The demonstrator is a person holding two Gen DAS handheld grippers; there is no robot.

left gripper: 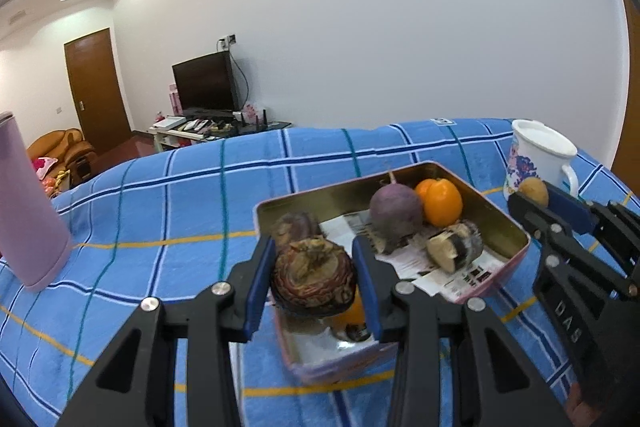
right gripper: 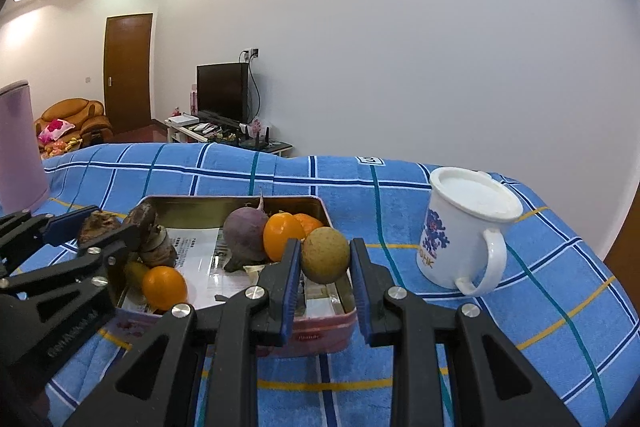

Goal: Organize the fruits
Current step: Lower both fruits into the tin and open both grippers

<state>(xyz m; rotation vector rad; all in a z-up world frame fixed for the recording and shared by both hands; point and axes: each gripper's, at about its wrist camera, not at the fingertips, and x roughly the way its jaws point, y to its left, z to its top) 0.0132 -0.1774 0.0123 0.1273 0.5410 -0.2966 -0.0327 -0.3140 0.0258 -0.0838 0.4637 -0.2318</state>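
My left gripper (left gripper: 314,253) is shut on a brown, ringed root (left gripper: 316,279), held just above the near end of a pink tin (left gripper: 516,227) with a gold inside. My right gripper (right gripper: 326,251) is shut on a small round brown-green fruit (right gripper: 325,257) over the tin's near right corner (right gripper: 320,335). Inside the tin lie a purple beet (right gripper: 245,235), oranges (right gripper: 282,235), a lone orange (right gripper: 165,287) and a cut taro piece (left gripper: 452,247) on printed paper. Each gripper shows in the other's view, the right gripper (left gripper: 538,193) and the left gripper (right gripper: 96,227).
A white lidded mug (right gripper: 468,227) with a blue flower print stands right of the tin on the blue checked cloth (right gripper: 520,307). A tall pink cylinder (left gripper: 28,207) stands at the far left. A TV stand, a door and a sofa lie beyond the table.
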